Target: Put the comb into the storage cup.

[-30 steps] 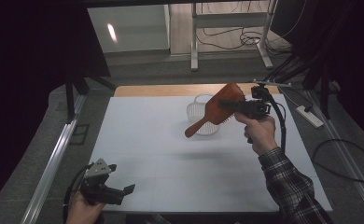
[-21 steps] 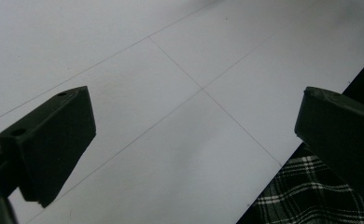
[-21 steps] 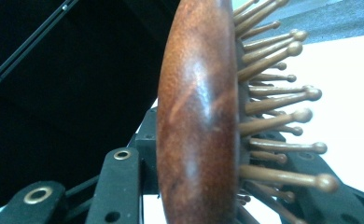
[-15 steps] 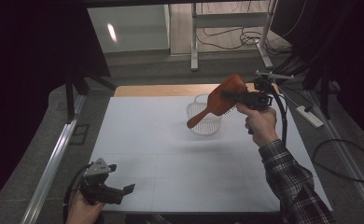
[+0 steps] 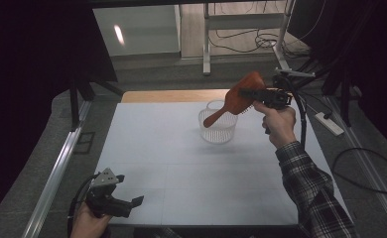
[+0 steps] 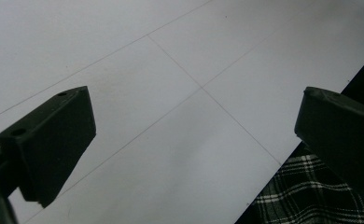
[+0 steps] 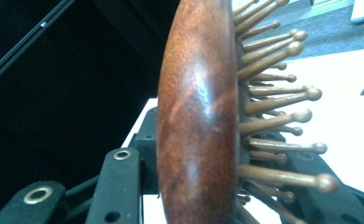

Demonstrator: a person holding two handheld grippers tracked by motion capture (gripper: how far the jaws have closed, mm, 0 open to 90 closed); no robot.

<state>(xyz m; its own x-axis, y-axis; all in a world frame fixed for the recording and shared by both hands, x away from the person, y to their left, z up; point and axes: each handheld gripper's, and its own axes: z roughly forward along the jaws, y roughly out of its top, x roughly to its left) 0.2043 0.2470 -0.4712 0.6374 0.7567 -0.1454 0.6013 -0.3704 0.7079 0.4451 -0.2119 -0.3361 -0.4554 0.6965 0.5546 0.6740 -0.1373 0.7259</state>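
The wooden hairbrush (image 5: 238,97) was clamped by its head in the right gripper (image 5: 255,94), handle angled down over the clear basket (image 5: 218,124) near the table's (image 5: 181,183) far edge, seemingly for insertion. The left gripper (image 5: 119,203) was rested wide open and empty at the near-left corner.

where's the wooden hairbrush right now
In the high view the reddish-brown wooden hairbrush is up in the air at the far right, clamped in the right gripper, its handle angling down over the clear ribbed plastic basket.

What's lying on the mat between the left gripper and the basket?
Nothing: in the high view the white mat is bare from the left gripper up to the clear basket. The left gripper view shows bare mat too.
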